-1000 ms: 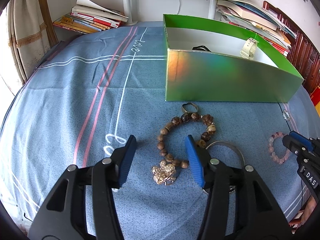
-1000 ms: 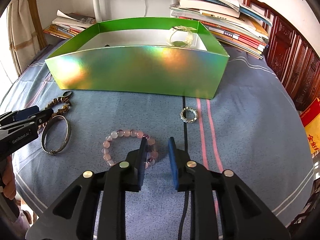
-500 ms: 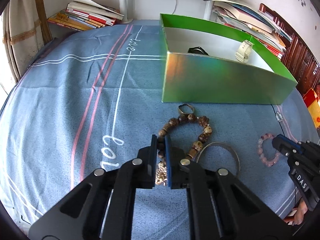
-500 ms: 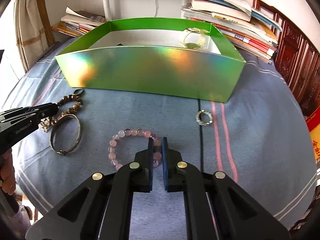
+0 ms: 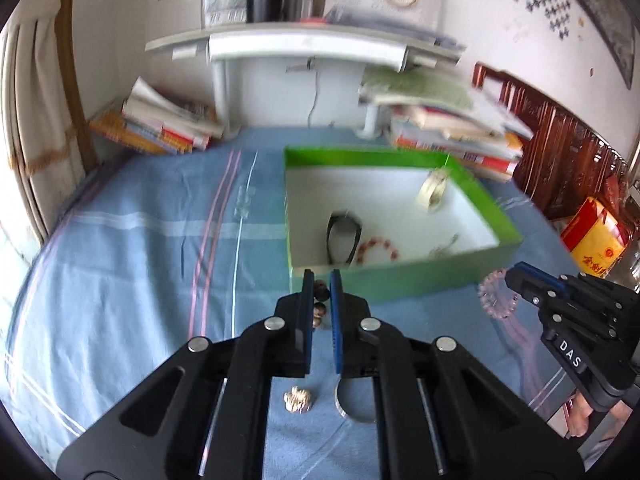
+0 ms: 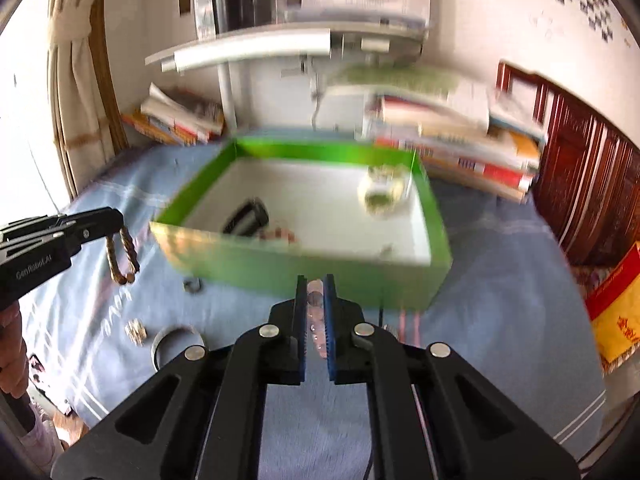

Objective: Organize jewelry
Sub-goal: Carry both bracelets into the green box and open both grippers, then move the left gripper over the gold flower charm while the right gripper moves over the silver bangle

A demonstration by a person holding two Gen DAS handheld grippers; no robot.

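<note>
My left gripper [image 5: 319,277] is shut on a brown wooden-bead bracelet [image 5: 320,307], held up off the blue cloth. In the right wrist view that bracelet [image 6: 122,258] dangles from the left gripper [image 6: 117,219]. The right gripper [image 6: 316,280] is shut on a pink bead bracelet [image 6: 315,300], also lifted; from the left it shows as a pink loop [image 5: 496,294] at the right gripper [image 5: 513,274]. Just beyond both stands the green box [image 5: 404,280], with a black band [image 5: 343,238], a red bead bracelet [image 5: 378,246] and a pale watch [image 5: 432,192] inside.
On the cloth lie a gold flower brooch [image 5: 298,400], a silver bangle [image 5: 352,412] and a small ring [image 6: 193,285]. Stacks of books [image 5: 160,128] line the back under a white shelf. A dark wooden cabinet [image 6: 588,184] and a yellow-red bag [image 5: 592,236] stand at the right.
Both grippers closed on their bracelets, then rose and tilted up, lifting the brown and the pink bracelet off the cloth. The box's inside now shows.
</note>
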